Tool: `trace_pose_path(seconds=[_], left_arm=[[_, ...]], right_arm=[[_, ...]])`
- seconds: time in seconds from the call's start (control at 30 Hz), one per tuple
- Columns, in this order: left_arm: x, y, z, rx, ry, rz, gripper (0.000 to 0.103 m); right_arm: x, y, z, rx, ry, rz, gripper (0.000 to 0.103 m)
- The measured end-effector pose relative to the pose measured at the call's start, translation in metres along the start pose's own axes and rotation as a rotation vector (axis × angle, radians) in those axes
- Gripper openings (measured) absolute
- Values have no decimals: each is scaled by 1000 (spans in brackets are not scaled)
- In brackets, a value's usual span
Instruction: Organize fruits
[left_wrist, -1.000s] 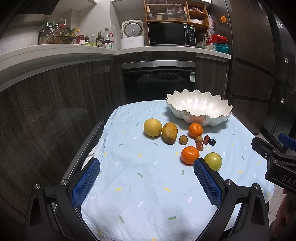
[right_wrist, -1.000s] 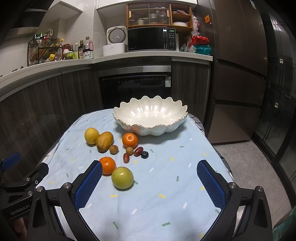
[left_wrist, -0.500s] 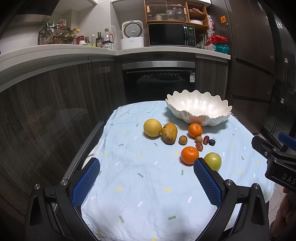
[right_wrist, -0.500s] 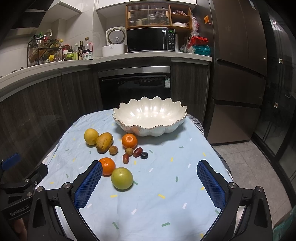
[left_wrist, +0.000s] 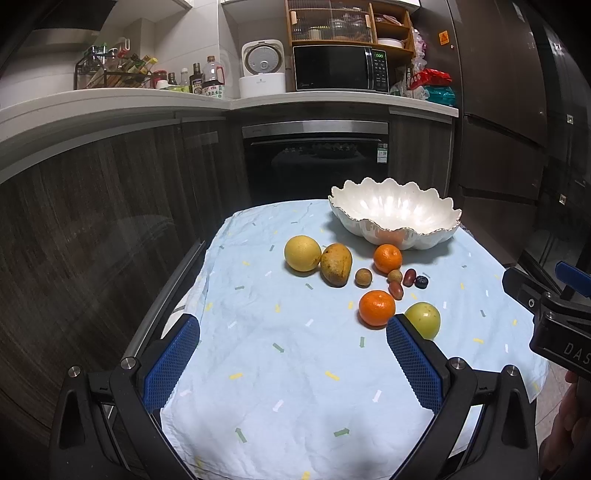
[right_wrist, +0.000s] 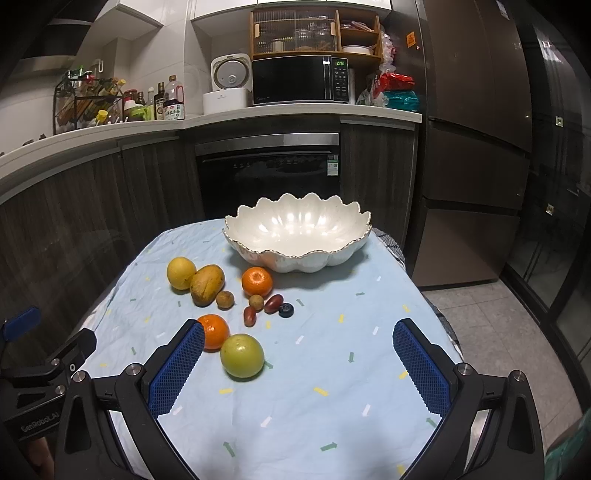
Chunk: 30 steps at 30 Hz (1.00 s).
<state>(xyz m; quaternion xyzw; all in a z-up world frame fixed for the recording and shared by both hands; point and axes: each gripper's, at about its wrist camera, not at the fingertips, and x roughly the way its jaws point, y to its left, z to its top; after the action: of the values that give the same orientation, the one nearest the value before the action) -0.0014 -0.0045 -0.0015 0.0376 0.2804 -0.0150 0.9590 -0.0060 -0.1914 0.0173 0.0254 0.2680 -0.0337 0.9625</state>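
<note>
Left gripper: blue pads spread wide, nothing btwn them, hanging over the near-left part of the cloth.
Right gripper: also wide apart, empty, over the near-right part of the cloth.
Tablecloth: pale blue w/ small coloured flecks, covers the table under both tongs.
Bowl: white scalloped bowl, far side of cloth, ahead of the right tongs, ahead-right of the left ones. Looks empty inside.
Green apple: nearest fruit, just inside the right tongs' left pad; in left wrist view it peeks out behind the left tongs' right pad.
Near orange: touching or almost touching the apple, partly hidden by the right tongs' left pad.
Far orange: just in front of the bowl, well ahead of both tongs.
Mango: ahead of left tongs, leaning against the yellow citrus on its left.
Small stuff: two brown longan-like fruits, two dark red ones, one dark berry, clustered btwn the two oranges.
Person: fingers at far right edge of left view, holding the right tool's handle.
</note>
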Motion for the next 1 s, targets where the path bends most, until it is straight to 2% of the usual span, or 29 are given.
trace_pose_path(seconds=[0.53,1.0], left_arm=[[7,1,-1,7,9,-9,103],[40,-2,3,29,56,-36,103]], right_arm=[[6,3,-2,-5,14,-7,103],[42,9,-5,-23,88,14,103]])
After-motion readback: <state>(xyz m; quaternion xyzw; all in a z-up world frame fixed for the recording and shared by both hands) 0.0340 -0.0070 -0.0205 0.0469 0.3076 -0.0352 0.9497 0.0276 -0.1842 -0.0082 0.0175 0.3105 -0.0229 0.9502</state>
